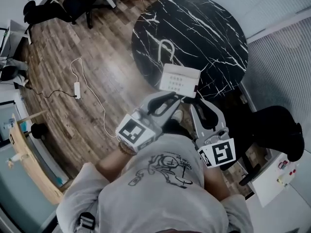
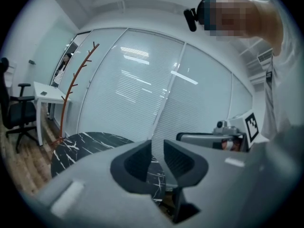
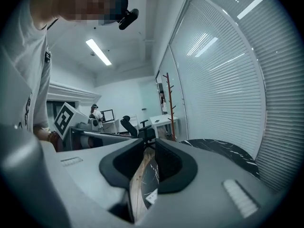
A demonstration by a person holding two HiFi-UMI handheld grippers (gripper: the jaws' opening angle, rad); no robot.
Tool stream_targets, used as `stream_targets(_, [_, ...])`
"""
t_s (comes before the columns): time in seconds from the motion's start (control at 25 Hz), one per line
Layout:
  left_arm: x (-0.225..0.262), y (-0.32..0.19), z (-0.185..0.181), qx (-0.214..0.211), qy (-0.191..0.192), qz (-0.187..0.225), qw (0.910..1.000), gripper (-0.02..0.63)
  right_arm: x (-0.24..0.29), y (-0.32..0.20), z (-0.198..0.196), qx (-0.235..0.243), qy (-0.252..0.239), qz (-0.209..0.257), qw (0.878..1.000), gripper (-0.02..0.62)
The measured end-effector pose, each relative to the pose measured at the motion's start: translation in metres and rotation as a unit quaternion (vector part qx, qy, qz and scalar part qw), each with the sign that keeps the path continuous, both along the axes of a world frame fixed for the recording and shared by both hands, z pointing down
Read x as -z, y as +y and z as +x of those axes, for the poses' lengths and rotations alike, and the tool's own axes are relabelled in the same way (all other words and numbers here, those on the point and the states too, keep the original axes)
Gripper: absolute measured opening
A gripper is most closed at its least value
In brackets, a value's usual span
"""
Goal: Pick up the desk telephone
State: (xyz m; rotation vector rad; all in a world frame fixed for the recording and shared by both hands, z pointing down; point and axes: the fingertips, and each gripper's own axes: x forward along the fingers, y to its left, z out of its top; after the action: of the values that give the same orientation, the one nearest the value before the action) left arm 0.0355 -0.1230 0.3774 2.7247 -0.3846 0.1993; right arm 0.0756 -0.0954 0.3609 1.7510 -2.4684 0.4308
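Note:
The white desk telephone (image 1: 180,79) lies at the near edge of the round black marble table (image 1: 204,28), with a pale cord (image 1: 166,51) looped behind it. My left gripper (image 1: 176,99) points at the phone's near left corner, its tips just short of it. My right gripper (image 1: 198,104) is just below the phone's near right corner. In the left gripper view the jaws (image 2: 158,148) stand slightly apart with only the table (image 2: 90,144) showing through the gap. The right gripper's jaws (image 3: 149,148) also show a narrow, empty gap, with a white corner low in it.
A power strip with its cable (image 1: 77,89) lies on the wooden floor to the left. A black chair (image 1: 277,130) stands at the right, close to the table. A coat stand (image 2: 76,89), a white desk (image 2: 47,96) and an office chair (image 2: 14,113) are beyond the table.

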Motion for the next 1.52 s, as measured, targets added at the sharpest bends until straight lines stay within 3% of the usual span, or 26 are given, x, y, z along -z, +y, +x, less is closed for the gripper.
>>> stream_targets(0.44, [-0.122,-0.043,0.009,0.019,-0.071,-0.045,0.9963,0.162,-0.11,-0.027,0.029,-0.009,0.011,-0.071,0.997,0.173])
stream_targets(0.8, [-0.228,-0.059,0.007,0.032,-0.128,-0.1,0.9862,0.248,-0.208,-0.04,0.047,-0.032,0.002,-0.131,0.991,0.245])
stream_targets(1.12, [-0.314,-0.079,0.009,0.043,-0.154,-0.135,0.9779,0.29,-0.294,-0.052,0.067,-0.055,-0.005,-0.174,0.983,0.314])
stream_targets(1.52, [-0.392,-0.088,0.009,0.065,-0.181,-0.16,0.9682,0.353,-0.376,-0.052,0.076,-0.07,-0.035,-0.222,0.972,0.348])
